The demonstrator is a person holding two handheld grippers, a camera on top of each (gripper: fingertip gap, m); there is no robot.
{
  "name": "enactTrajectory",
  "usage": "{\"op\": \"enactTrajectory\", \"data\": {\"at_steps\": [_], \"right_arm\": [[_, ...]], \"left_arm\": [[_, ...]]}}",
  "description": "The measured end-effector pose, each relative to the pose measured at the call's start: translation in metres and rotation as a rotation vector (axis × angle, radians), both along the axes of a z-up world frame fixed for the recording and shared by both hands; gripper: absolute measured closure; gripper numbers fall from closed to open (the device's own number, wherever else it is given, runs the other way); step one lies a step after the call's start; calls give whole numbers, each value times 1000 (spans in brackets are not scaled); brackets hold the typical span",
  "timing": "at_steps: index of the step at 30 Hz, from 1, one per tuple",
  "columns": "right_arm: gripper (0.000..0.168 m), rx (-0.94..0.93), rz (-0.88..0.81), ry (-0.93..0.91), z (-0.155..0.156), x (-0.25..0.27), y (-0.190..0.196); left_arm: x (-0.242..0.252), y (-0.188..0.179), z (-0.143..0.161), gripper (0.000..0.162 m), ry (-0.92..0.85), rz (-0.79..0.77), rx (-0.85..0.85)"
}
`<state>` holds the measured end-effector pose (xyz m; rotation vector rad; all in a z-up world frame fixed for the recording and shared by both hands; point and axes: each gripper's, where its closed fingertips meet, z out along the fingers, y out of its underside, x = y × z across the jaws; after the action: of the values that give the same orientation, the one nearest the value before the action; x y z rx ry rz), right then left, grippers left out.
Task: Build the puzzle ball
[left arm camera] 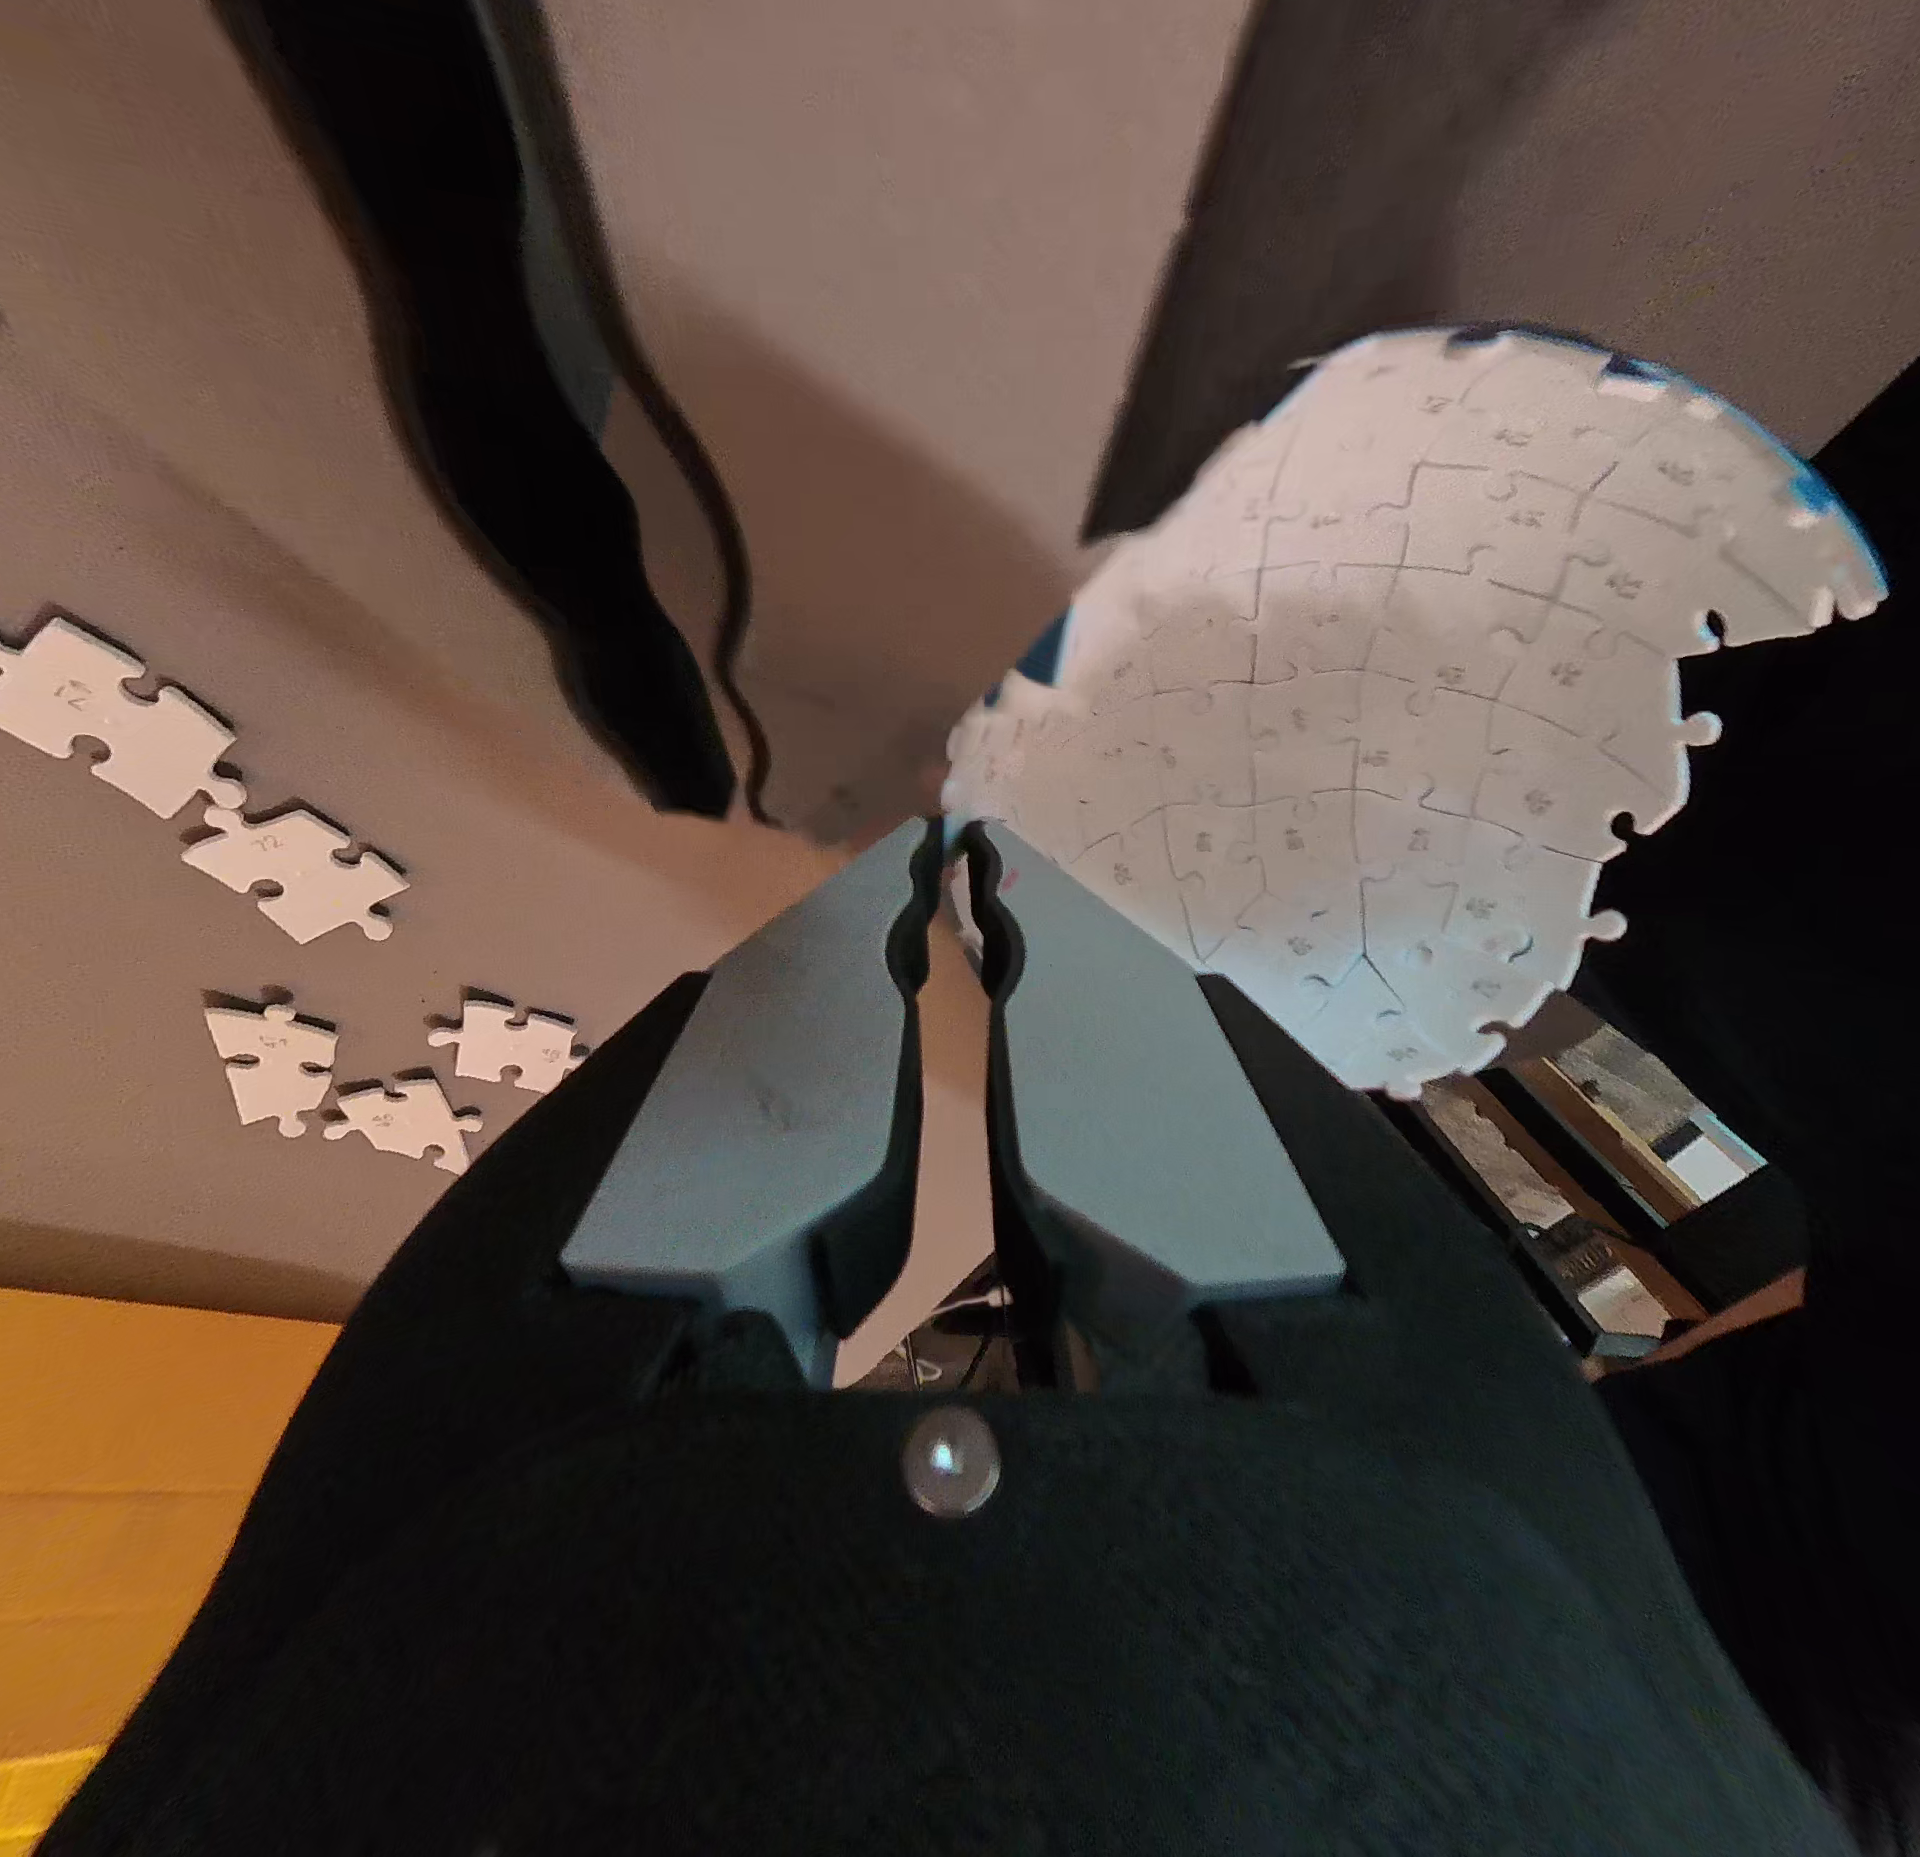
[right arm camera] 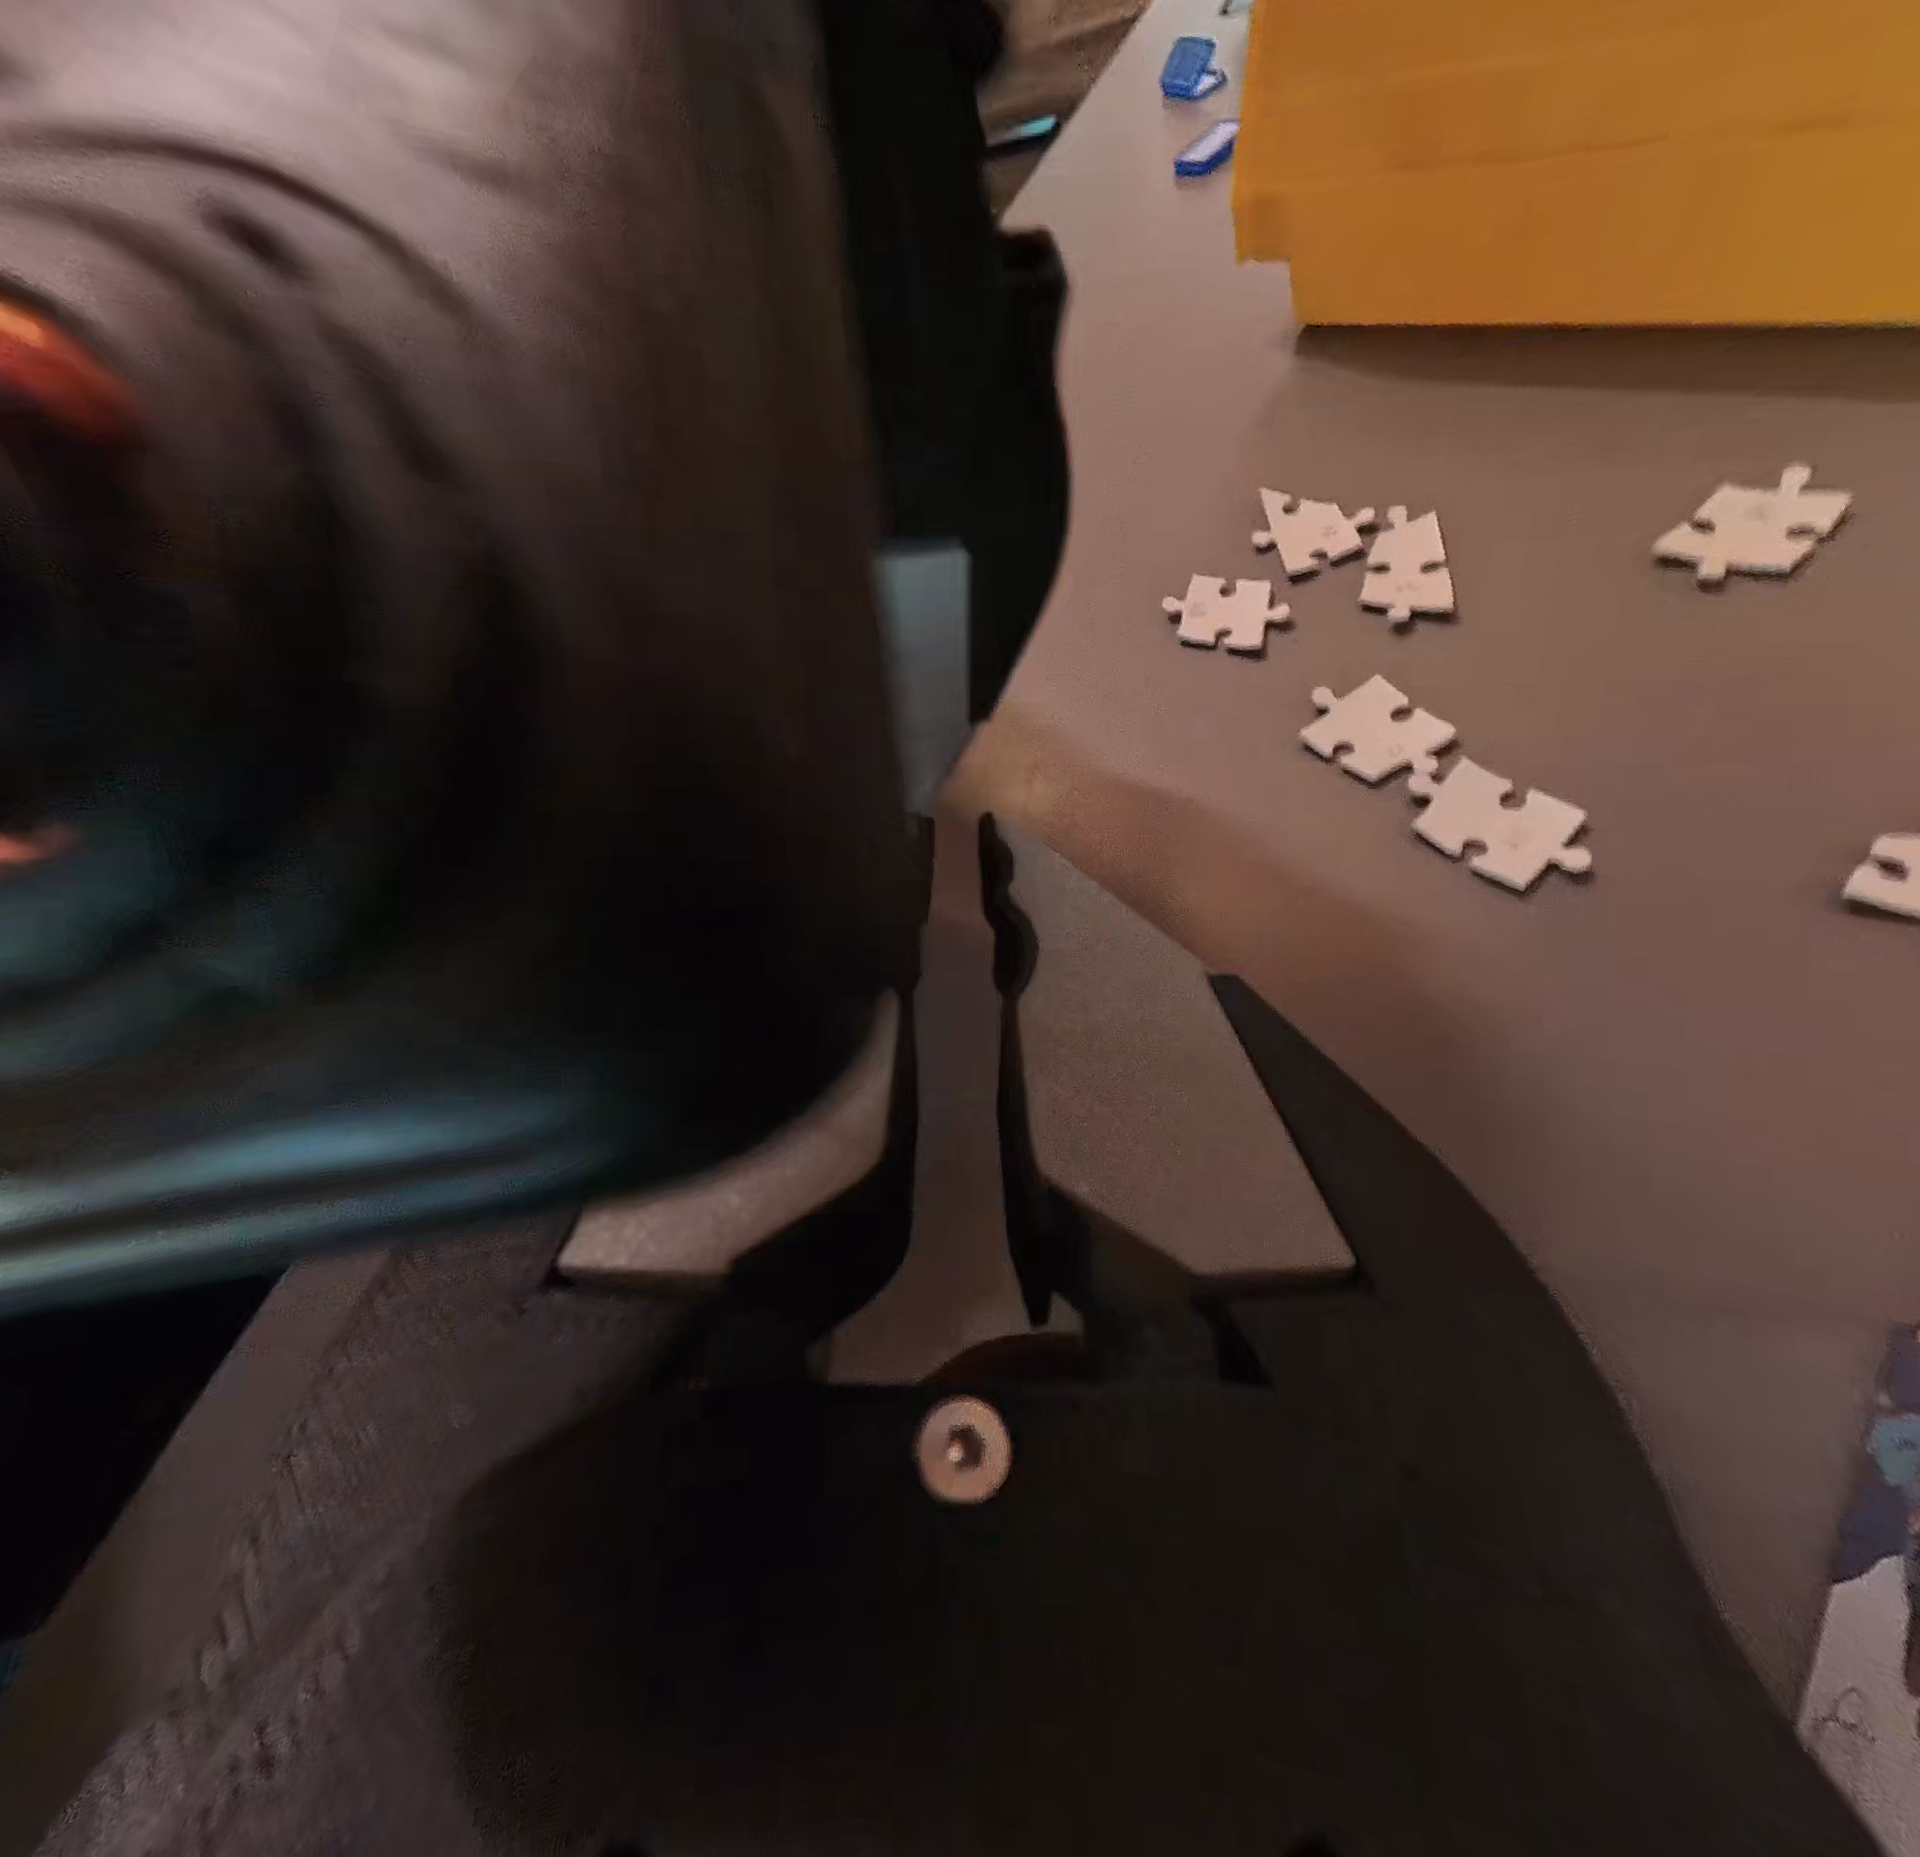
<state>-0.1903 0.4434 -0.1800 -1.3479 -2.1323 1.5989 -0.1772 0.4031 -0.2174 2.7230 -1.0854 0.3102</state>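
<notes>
The partly built puzzle ball point(left arm camera: 1403, 716) is a curved shell. Its white numbered inner side faces the left wrist view, up off the table. My left gripper point(left arm camera: 951, 846) is shut, its tips pinching the shell's lower left rim. In the right wrist view the ball's dark outer side point(right arm camera: 416, 612) is blurred and very close, hiding most of one finger. My right gripper point(right arm camera: 956, 851) has its jaws nearly together with nothing seen between them. It also shows as a dark shape in the left wrist view point(left arm camera: 623, 560). Loose white pieces point(right arm camera: 1377, 732) lie on the table.
Several loose pieces lie in a group on the brown table point(left arm camera: 296, 872). A yellow box point(right arm camera: 1558, 145) stands behind them, with two small blue objects point(right arm camera: 1190, 67) beside it. A printed sheet point(right arm camera: 1881, 1495) lies at the right edge. Dark shelving point(left arm camera: 1610, 1184) is beyond the ball. Tip to tip, the grippers are about 5 cm apart.
</notes>
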Motion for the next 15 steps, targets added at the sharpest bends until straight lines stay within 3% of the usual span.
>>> {"op": "enactTrajectory", "data": {"at_steps": [6,15], "right_arm": [[143,-147,8,-197,-14,3,-10],[142,-84,90,-254,-22,4,-23]], "left_arm": [[0,-1,-1,161,-6,2,17],[-1,-4,-1,160,9,-11,42]]}}
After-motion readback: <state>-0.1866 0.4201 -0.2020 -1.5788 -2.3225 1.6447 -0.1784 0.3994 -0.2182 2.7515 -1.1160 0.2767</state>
